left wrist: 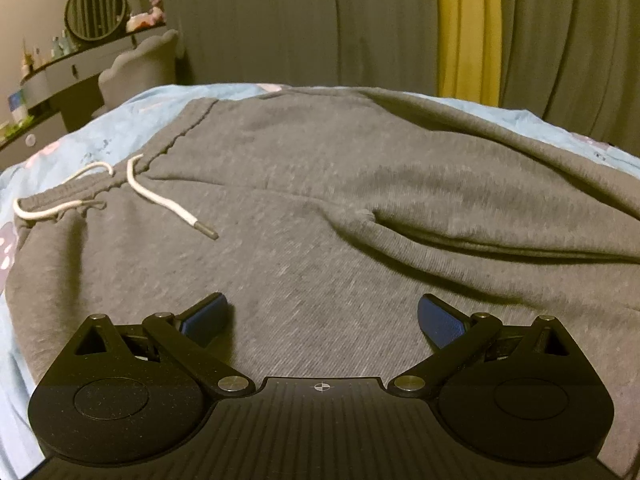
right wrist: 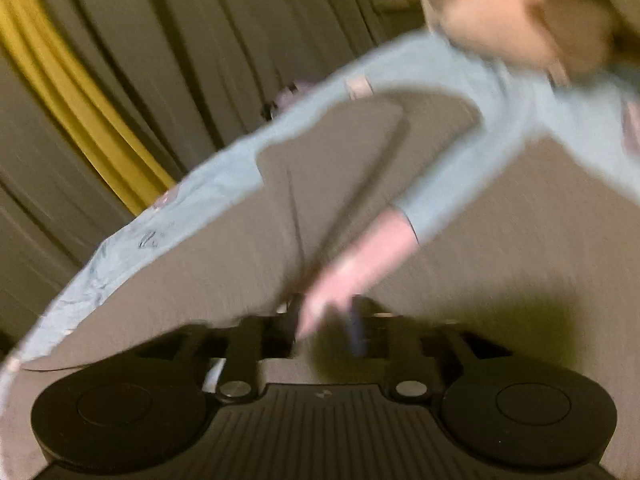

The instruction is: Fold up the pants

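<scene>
lying flat on the blue bedsheet (left wrist: 80, 140) before grey curtains (left wrist: 280, 20), grey sweatpants (left wrist: 320, 184); left gripper (left wrist: 322, 316) released, right gripper (right wrist: 326, 322) parted, grasping nothing.

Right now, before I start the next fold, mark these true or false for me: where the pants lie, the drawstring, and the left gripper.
1. The grey pants lie on a blue bedsheet. True.
2. The left gripper is clamped on the waistband. False: its jaws stand open over flat fabric, gripping nothing.
3. A white drawstring lies loose by the waistband. True.
4. The curtains behind the bed are all red. False: grey curtains with a yellow strip.
</scene>
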Available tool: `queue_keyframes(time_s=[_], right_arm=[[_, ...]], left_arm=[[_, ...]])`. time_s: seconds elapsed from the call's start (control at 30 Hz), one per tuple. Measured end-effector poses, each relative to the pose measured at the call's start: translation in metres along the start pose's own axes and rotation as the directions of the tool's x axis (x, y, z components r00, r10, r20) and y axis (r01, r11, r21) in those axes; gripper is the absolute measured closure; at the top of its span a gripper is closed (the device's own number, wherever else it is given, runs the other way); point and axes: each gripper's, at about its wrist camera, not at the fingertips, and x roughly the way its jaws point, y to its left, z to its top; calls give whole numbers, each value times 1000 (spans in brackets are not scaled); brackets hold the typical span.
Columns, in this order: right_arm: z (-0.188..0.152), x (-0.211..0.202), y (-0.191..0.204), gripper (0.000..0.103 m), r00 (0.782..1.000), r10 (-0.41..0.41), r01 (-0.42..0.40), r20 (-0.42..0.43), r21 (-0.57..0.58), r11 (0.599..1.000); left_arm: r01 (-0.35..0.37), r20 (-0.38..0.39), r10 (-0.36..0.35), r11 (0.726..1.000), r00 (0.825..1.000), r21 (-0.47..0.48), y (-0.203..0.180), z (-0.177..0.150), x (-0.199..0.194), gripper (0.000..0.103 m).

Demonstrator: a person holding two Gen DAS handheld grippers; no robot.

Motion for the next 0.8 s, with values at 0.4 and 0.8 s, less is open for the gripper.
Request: queue_keyframes(time_s=[0.4,0.8], right_arm=[[30,54,35,96,984,-161,176,80,-235,956],[-9,-9,-70,96,999,13,-23,46,220,975]], left_arm=[[1,20,-1,1000,1000,2,3,2,-3,0],[241,92,-233,967,968,-82,44,107,6,0]])
